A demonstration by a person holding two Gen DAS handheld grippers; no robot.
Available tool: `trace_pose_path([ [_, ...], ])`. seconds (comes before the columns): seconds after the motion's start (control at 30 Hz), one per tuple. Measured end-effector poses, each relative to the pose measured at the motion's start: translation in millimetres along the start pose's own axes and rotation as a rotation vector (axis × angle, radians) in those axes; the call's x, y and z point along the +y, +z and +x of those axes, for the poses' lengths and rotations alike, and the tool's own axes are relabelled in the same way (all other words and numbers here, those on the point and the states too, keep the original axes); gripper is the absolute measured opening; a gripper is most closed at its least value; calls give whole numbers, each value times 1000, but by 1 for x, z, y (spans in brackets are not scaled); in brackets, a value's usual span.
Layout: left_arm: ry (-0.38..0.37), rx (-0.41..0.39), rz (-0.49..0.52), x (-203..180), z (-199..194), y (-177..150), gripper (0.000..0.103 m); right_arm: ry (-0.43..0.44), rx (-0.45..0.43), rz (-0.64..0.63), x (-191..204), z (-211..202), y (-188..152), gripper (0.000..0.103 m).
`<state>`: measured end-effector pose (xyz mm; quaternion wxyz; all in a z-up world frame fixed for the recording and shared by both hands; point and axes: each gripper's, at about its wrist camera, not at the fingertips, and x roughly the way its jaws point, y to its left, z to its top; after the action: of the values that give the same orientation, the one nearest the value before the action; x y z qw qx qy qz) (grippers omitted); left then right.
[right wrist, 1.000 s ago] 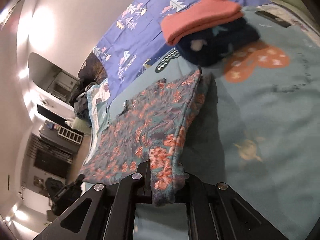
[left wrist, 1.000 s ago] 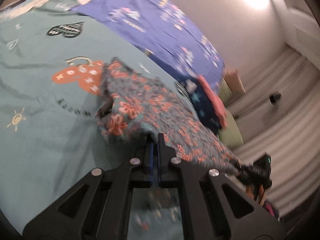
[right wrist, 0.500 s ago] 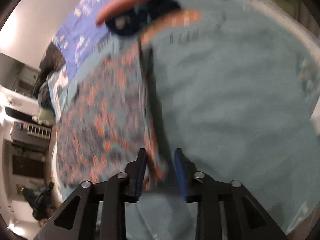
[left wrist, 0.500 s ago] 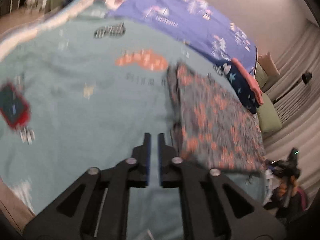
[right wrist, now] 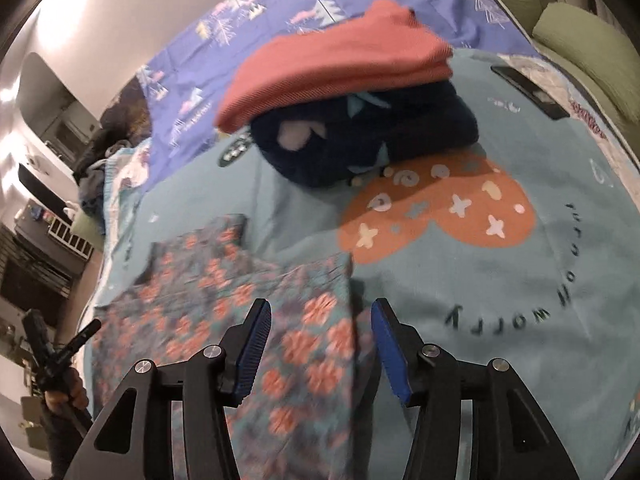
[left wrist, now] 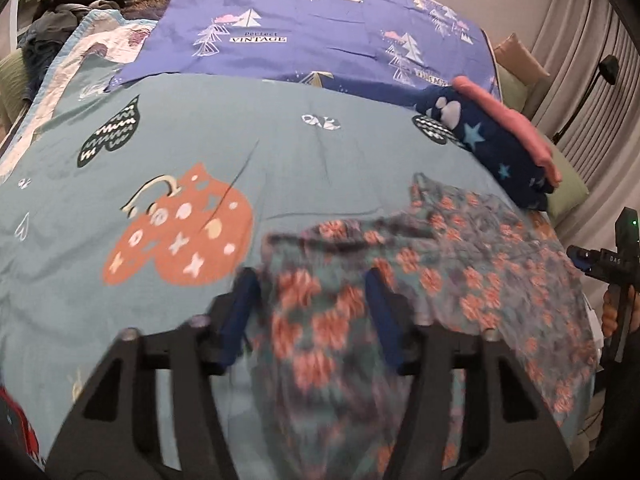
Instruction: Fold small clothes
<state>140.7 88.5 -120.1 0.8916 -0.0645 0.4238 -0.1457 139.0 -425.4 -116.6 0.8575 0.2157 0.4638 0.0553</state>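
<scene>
Right wrist view: my right gripper (right wrist: pixel 318 344) stands wide over the near corner of the floral garment (right wrist: pixel 224 292), its length running away toward the folded stack (right wrist: pixel 352 92). My left gripper (left wrist: pixel 314 316) is equally wide, straddling the opposite end.

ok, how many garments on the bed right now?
3. Floral garment lies flat between both grippers' open jaws; pink garment sits folded atop the navy star-print one behind it. The dark heap at the bed's far end may hold more.

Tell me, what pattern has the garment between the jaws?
Coral-orange flowers on grey-teal floral garment, clearest in the right wrist view.
</scene>
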Motion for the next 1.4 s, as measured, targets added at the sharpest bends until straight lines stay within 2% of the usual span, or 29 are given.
trace_pose_path([
  [0.03,-6,6,-1,0,3,2,17,10,3,-8,-1,5,0,38],
  [0.07,-13,6,-11,1,8,5,12,17,2,-27,2,8,0,18],
  [0.1,-19,0,-25,2,10,6,10,17,-5,-36,3,9,0,4],
  [0.13,-29,-15,-41,3,8,6,9,12,-47,-47,5,4,-2,3],
  [0.2,-38,-60,-39,-1,-2,7,8,7,-100,-59,7,-8,-3,3],
  [0.27,-33,-97,-13,-9,-11,9,8,44,-151,-53,9,-25,-3,3],
  [0.47,-56,-195,71,-32,-46,23,8,75,-255,-69,21,-52,10,3],
  [0.57,-15,-231,111,-37,-41,37,8,41,-281,-61,19,-47,23,3],
  [0.63,7,-232,98,-32,-28,45,8,33,-281,-27,11,-38,30,3],
  [0.7,33,-206,96,-25,-7,48,9,13,-223,-13,1,-18,38,3],
  [0.77,110,-143,86,-16,18,46,9,-33,-82,13,-8,16,38,5],
  [0.83,111,-87,53,-7,29,41,9,-90,-13,13,-11,28,32,6],
  [0.87,108,-77,25,-2,28,38,9,-98,-18,15,-13,25,26,6],
  [0.97,70,-111,-19,7,-4,29,14,-76,-75,27,-14,-9,14,9],
  [1.07,24,-142,-13,5,-47,10,25,-28,-105,-22,-1,-48,-8,10],
  [1.13,-24,-139,-2,2,-73,-14,36,-4,-99,-85,16,-67,-31,15],
  [1.3,-108,-49,2,-3,-103,-83,42,126,15,-174,50,-76,-96,18],
  [1.4,-162,12,-14,-6,-100,-118,49,119,97,-202,59,-61,-121,18],
])
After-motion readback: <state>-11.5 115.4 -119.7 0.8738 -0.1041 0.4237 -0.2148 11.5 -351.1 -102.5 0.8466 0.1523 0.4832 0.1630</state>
